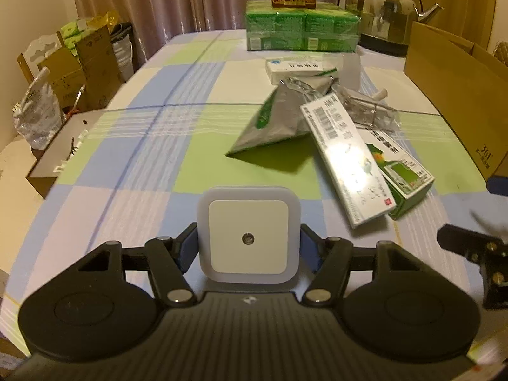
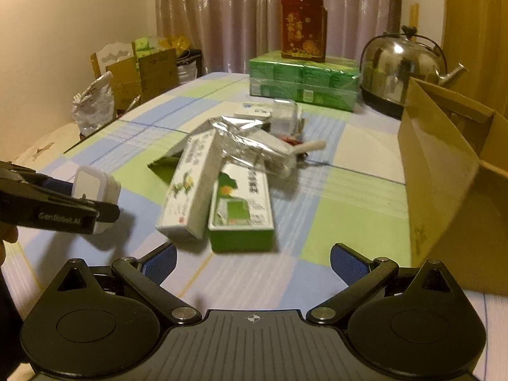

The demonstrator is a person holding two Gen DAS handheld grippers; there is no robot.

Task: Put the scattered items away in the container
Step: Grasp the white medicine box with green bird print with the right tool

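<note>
The white square night light [image 1: 248, 234] sits between the blue pads of the left claw [image 1: 248, 247], just above the checked cloth of the bench [image 1: 143, 146]. The pads stand right at its two sides and seem to press on them, so I judge it is gripped, though the contact itself is partly hidden behind the light's body. In the right wrist view the same light [image 2: 95, 187] is carried at the tip of that claw, low over the cloth.

The right claw [image 2: 253, 262] is wide open with nothing between its pads, near the pile of scattered things: a long white medicine box [image 2: 190, 190], a green box [image 2: 243, 212] beside it, silver foil packaging [image 2: 244, 139] and a small white box [image 2: 254, 112] behind.

The open cardboard box [image 2: 444, 171] at the right edge of the bench is most likely the container. Further back are a green tissue pack [image 2: 303, 79], a red carton [image 2: 303, 30] on top of it, and a steel kettle [image 2: 401, 63].

The risks, as I judge them: the light is smooth and held only by its edges, so it could slip or rotate on the way. The path to the container crosses the pile and the right claw, so a low carry could push the boxes or bump the other claw
</note>
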